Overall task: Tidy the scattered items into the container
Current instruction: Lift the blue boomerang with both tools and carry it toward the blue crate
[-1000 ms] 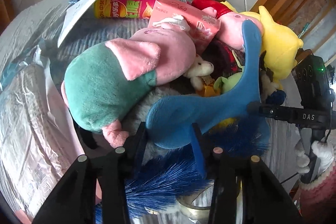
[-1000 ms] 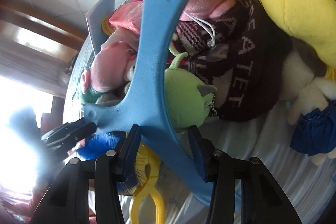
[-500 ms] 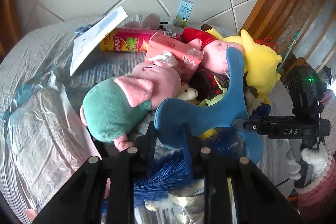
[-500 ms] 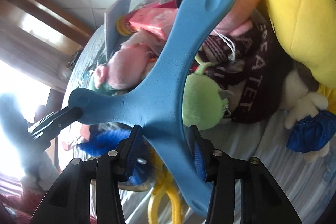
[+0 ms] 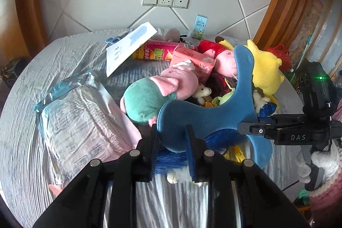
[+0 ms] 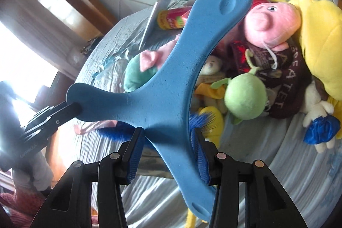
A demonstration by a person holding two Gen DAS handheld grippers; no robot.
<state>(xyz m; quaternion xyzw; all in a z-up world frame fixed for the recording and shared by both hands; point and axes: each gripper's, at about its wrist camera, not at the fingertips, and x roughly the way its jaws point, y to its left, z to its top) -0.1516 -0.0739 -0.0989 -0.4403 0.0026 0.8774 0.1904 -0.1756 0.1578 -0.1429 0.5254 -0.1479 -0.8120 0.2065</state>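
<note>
Holding the blue boomerang (image 5: 205,114) above the plush pile (image 5: 175,87), left gripper (image 5: 172,147) and right gripper (image 6: 168,147) each clamp one arm; looks light, stiff foam, so grip arms near hub.

1. Blue three-armed boomerang (image 5: 213,119) fills the gap between left fingers (image 5: 190,151); its arm also sits between right fingers (image 6: 197,153).
2. Ahead of left fingers: plush pile (image 5: 171,89), packed, no lane.
3. Left of left fingers: flat plastic packet (image 5: 79,121), low.
4. Right of right fingers: bare sheet (image 6: 288,174), open.
</note>
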